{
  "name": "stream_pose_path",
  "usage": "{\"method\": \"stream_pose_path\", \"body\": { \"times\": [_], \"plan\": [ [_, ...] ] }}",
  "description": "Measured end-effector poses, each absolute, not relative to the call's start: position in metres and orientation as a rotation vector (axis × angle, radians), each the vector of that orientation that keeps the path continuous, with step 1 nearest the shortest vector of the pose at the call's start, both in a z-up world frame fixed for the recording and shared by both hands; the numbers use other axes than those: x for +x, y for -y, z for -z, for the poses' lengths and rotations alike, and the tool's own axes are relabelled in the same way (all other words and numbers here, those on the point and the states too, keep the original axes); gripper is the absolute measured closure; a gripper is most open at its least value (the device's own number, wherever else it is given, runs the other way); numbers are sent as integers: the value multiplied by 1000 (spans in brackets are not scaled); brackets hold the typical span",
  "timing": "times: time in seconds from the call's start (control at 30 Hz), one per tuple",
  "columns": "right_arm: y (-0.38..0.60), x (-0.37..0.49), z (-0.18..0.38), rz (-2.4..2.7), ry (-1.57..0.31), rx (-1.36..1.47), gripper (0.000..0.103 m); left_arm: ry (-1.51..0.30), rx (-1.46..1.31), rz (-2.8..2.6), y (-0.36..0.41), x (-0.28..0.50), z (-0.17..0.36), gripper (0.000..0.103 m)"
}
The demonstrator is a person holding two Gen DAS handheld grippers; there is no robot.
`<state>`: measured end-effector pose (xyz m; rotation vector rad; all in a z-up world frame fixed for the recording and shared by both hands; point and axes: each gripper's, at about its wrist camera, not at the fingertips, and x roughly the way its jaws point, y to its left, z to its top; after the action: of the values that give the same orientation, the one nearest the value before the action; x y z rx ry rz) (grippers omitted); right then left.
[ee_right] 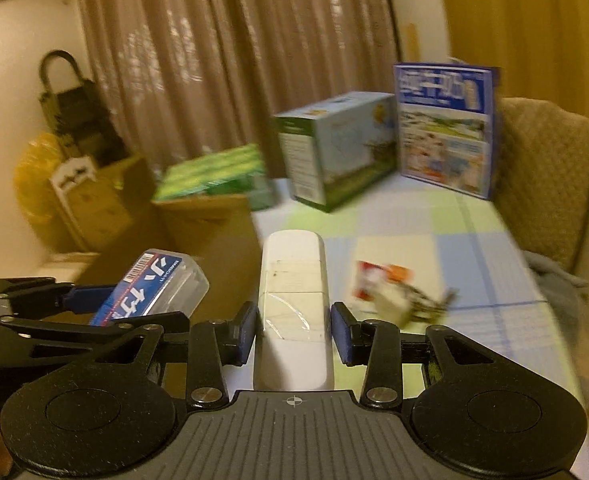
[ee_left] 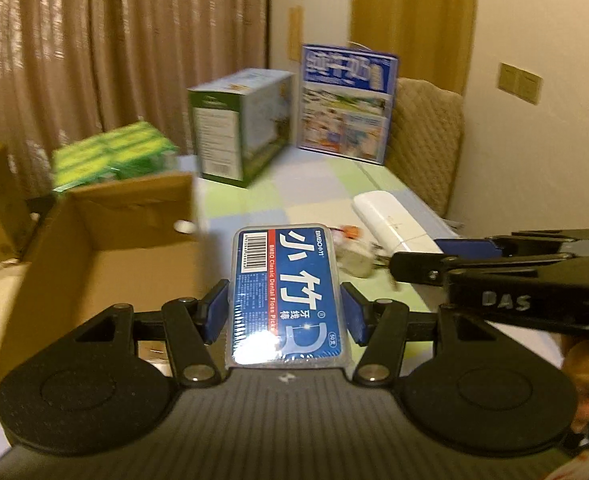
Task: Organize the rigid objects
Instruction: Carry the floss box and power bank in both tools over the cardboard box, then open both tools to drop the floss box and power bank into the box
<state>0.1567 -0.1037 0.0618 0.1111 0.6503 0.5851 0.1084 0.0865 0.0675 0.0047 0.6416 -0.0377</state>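
My left gripper is shut on a clear floss-pick box with a blue label, held above the table beside the open cardboard box. The floss box also shows in the right wrist view. My right gripper has its blue pads against both sides of a long white case. In the left wrist view the white case lies on the checked tablecloth, with the right gripper at its near end.
A small white object with orange and red bits lies right of the white case. A green-white carton, a blue printed box and green packs stand at the back. A quilted chair back is at the right.
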Motion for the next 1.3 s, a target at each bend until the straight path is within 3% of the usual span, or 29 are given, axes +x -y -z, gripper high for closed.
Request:
{"method": "stream_pose_path", "body": {
  "times": [0.23, 0.53, 1.3],
  "plan": [
    [27, 168, -84, -700, -662, 122, 66, -659, 41, -88, -177, 109, -79, 50],
    [-56, 208, -65, -756, -738, 119, 66, -716, 16, -127, -250, 133, -56, 50],
    [-112, 273, -8, -700, -812, 50, 66, -800, 26, -74, -285, 201, 2, 49]
  ]
}}
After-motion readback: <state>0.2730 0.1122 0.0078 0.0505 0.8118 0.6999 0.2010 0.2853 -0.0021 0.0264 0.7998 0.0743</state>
